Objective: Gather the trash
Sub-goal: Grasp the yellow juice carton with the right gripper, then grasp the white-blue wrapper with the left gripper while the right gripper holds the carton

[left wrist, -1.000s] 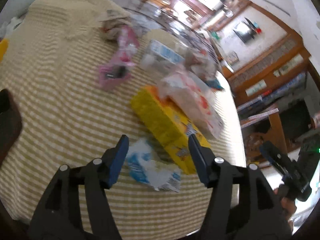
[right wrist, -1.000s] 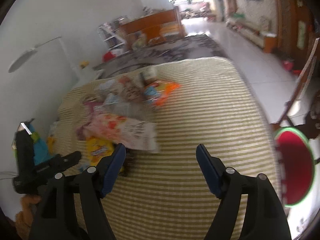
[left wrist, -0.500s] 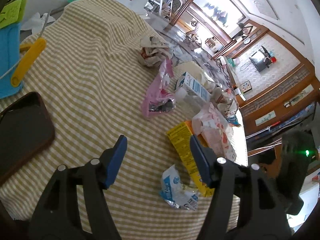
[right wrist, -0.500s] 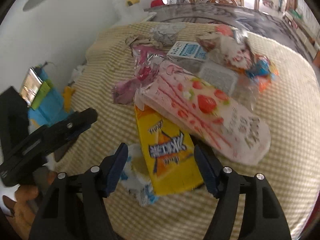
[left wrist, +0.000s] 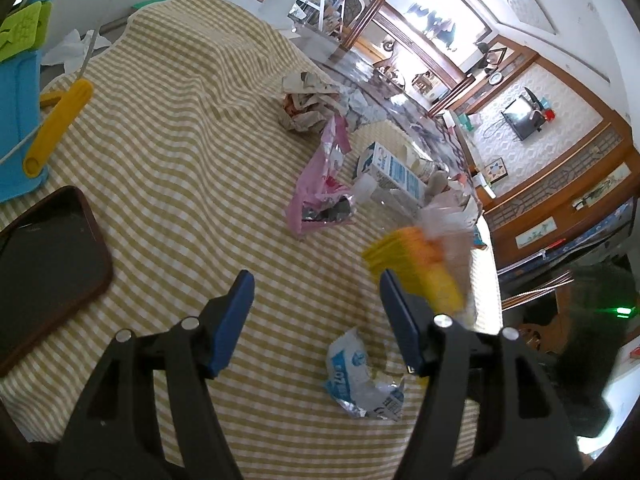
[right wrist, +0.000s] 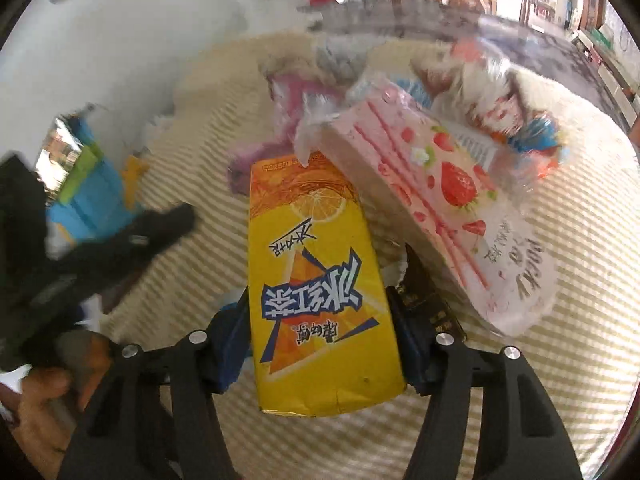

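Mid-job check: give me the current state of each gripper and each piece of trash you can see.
right gripper: jaws just closed on the yellow carton
yellow carton: gripped by its sides
pink strawberry wrapper: lying across the carton's far end
left gripper: open, empty
blue-white wrapper: crumpled, loose on cloth
pink bag: torn open
phone: screen dark

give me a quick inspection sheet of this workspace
surface: checked cloth over the table, rumpled.
job's things: yellow carton; pink strawberry packet leaning on its far end; blue-white wrapper; pink bag; milk box; crumpled paper.
clutter: phone; yellow clip.
grippers: right tool has just been closing, now clamped on the yellow carton; left tool open, empty.
cables: thin white cord at the blue thing, far left.
surroundings: wooden cabinets.
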Tool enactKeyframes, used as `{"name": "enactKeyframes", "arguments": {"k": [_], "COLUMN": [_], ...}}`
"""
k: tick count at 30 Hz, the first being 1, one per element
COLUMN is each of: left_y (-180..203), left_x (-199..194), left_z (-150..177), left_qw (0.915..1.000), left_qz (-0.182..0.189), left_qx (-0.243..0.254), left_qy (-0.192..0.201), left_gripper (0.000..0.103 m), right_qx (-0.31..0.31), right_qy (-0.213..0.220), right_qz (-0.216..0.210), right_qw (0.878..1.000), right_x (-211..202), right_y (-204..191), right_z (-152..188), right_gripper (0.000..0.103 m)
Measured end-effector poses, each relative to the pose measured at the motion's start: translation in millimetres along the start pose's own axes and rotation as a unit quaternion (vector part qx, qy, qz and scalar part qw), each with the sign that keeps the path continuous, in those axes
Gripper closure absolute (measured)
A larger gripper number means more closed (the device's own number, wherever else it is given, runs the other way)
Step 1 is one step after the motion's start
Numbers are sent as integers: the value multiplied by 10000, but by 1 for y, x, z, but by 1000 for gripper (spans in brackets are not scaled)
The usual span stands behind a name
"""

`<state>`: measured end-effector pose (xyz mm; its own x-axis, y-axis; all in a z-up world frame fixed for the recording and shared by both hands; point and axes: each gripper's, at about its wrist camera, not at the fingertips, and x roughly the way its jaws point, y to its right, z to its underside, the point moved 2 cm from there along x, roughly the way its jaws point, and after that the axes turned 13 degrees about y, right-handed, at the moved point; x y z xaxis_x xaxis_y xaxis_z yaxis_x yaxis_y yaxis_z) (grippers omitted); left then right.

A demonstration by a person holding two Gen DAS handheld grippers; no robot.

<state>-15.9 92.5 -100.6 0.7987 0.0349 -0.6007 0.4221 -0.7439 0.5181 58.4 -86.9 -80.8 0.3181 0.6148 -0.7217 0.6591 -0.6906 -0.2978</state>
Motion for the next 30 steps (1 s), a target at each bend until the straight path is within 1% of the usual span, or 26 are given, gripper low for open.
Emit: {"name": "enactKeyframes", "arguments": {"k": [4,7,8,10,12,14,16,19,23,24,30], "left_y": [4,16,24,38,52,61,61,61,66,68,74], "left_x": [4,8,10,14,19,23,28,32,32,33,35], "left_z": [4,11,16,26,39,51,58,63,70,72,78], "left_qw": [9999,9989,9975,9935,9862,9794,9755,9732,9701,9690,9651], "left_qz": [-10,211,308,368,355,331,301,219,230,233,262], "left_qx": [111,303,500,906,1406,1723,1832,1897,1983,2015,2135], "left_qy": [-93,-280,-403,-582,-798,-1000,-1183,-1280,-1381,-1411,-1496], "left_gripper": [41,41,40,37,37,37,37,37,37,35,34], "right_qx": [191,484,625,797,967,1184,1425,1605,1518,1505,1573], "right_qy": [589,961,1087,1326,1532,1633,1698,1722,1839,1861,2012], "right_qz": [-98,-324,-432,-538,-524,-579,-654,-726,-683,-669,-714], "right_qw": [9980,9937,9912,9865,9820,9777,9729,9692,9687,9686,9642], "right_x": [-48,-78,-87,-100,-110,-114,-113,-110,-115,-116,-121], "right_y": [10,24,30,41,56,69,81,90,90,89,92], "right_z": [-8,-8,-7,-5,-1,3,9,11,12,14,17], "right_gripper": [43,43,43,43,43,43,43,43,42,42,42]}}
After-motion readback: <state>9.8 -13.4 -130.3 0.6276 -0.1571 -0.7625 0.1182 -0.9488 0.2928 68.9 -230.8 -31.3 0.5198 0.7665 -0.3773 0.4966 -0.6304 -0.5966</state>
